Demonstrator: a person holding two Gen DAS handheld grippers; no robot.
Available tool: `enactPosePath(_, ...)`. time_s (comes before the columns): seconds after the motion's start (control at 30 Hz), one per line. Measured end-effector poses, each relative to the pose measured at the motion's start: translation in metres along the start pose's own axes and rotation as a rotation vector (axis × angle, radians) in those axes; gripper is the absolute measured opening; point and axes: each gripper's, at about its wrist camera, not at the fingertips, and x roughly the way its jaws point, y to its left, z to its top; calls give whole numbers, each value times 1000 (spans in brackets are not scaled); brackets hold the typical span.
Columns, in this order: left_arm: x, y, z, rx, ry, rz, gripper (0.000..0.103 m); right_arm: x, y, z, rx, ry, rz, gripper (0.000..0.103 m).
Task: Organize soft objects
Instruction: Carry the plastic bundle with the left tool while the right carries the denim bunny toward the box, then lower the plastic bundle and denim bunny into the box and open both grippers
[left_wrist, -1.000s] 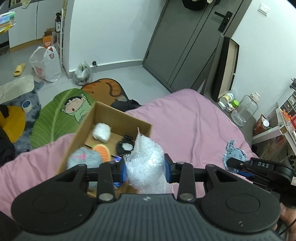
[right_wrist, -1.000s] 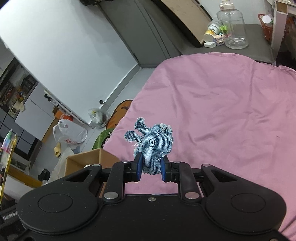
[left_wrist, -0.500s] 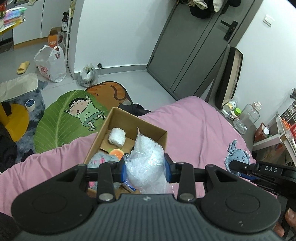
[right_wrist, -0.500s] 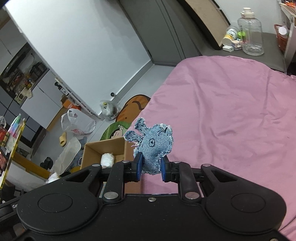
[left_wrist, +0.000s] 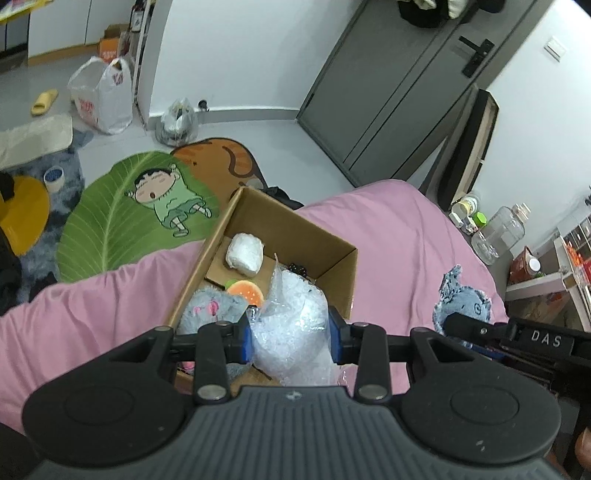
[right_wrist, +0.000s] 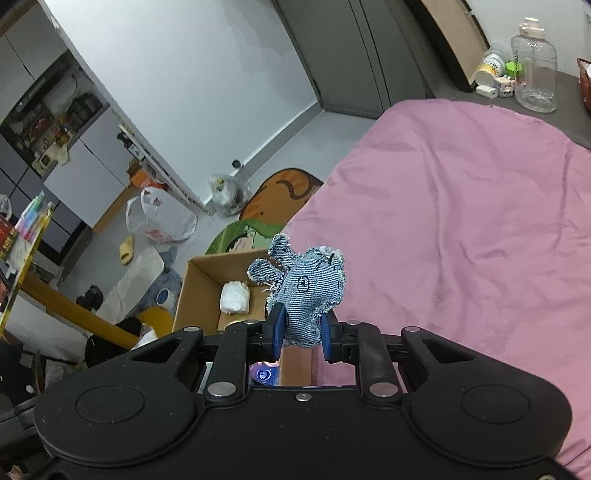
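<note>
- The left gripper (left_wrist: 290, 339) is clamped on a crumpled clear plastic bag (left_wrist: 291, 325); compared with a second ago the cardboard box (left_wrist: 334, 243) has slid from up-left to directly beyond its blue pads, so the bag now hangs over the box's near end.
- The right gripper (right_wrist: 301, 338) is pinched tight on a denim elephant toy (right_wrist: 303, 291); the box (right_wrist: 201, 280) has come into fuller view beside it, where earlier only a corner showed (both hands seem to be closing on the same target).
- Already inside: a white bundle (left_wrist: 245, 254), an orange-topped toy (left_wrist: 245, 291), a grey plush (left_wrist: 210, 308); the box rests on the pink bedsheet (left_wrist: 391, 236).
- Judgement: both items look nearly ready to drop; the bag is closer, the elephant is still at the box's edge.
</note>
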Motion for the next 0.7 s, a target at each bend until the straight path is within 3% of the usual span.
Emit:
enactPosePath(0.43, 40, 12, -9, -56, 90, -38, 37, 17, 17, -3, -23, 42, -28, 20)
enactPosePath(0.7, 49, 23, -6, -106, 175, -52, 49, 30, 34, -2, -32, 63, -12, 20)
